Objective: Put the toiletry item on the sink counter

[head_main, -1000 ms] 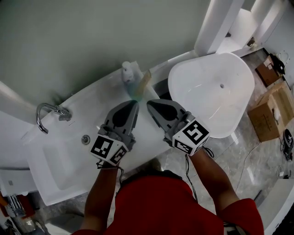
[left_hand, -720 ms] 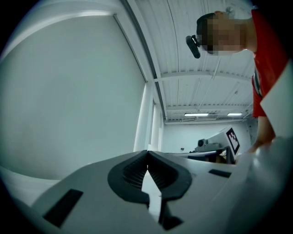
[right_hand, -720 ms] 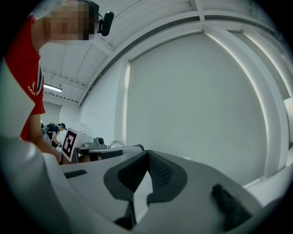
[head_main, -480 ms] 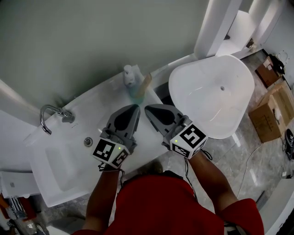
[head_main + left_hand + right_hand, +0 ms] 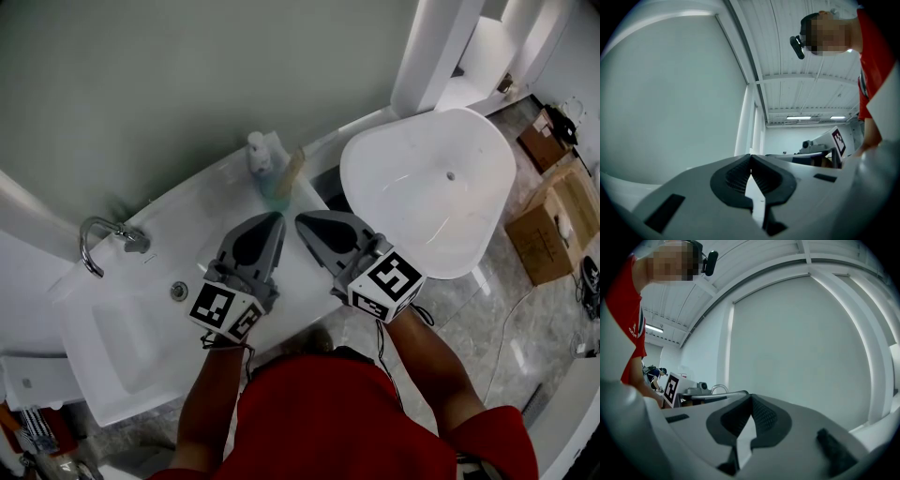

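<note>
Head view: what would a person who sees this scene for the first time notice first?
The left gripper and the right gripper hang side by side over the front of the white sink counter, both shut and empty. Behind them, at the counter's back edge, stand a white pump bottle and a slim tan container. To the right is a large white bathtub.

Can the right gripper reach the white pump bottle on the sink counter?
Probably yes: only bare counter separates the right gripper from the white pump bottle, but its shut jaws must open first.
</note>
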Motion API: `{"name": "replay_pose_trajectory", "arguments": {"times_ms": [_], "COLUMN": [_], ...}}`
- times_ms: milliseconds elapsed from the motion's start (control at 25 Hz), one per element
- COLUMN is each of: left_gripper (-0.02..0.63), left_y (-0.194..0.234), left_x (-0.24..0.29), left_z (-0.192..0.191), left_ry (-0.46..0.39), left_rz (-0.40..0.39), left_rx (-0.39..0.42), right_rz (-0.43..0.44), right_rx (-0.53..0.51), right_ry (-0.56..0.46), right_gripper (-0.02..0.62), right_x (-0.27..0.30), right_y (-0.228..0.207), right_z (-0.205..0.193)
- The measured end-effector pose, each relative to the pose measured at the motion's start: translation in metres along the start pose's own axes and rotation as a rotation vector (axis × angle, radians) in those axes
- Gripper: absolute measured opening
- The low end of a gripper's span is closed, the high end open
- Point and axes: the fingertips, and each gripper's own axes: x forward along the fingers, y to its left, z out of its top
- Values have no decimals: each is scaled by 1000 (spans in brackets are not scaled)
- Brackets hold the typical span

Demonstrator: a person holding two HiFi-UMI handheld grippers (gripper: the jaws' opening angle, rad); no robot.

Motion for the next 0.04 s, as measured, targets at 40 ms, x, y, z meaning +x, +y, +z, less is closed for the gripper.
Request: {"name": "replay_pose_trajectory", "arguments": {"times_ms": [40], "left_gripper": [17], "left_y": [0], "left_x": [0], "left_z": [0], "left_ry": [1], "left_rz": [-1], "left_rx": [0], "right_rz": [-1], "right_rx": [0], "right_ry": [0], "right_gripper": [28], "right_x": [0], "right_y": [0], "right_z": [0]}}
